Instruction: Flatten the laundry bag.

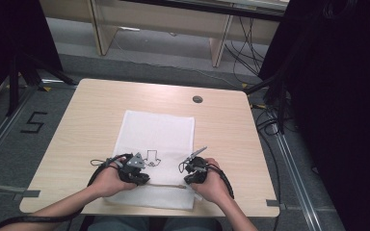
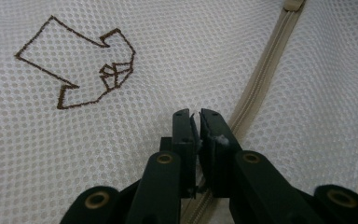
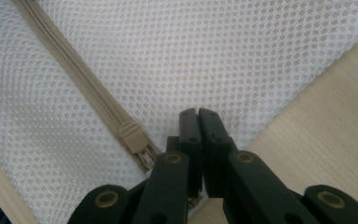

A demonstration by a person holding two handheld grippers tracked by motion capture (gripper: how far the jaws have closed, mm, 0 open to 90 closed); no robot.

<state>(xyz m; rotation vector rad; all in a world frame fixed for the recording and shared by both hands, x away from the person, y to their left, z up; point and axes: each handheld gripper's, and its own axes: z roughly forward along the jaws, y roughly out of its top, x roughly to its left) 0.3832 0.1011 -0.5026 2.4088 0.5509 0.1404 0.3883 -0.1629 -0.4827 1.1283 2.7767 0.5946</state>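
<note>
Resting on white mesh bag bearing brown stitched arrow: left tool, right tool, both closed, empty.

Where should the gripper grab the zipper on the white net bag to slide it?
Probably at the beige zipper pull, near the right end of the zipper on the mesh bag. It is a small raised block with a tab lying flat, so pinch its two narrow sides from above. The right gripper sits just beside it, jaws shut, so it would need to open first.

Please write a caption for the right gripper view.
Shut right tongs over a white mesh bag, beside its beige zipper pull.
</note>
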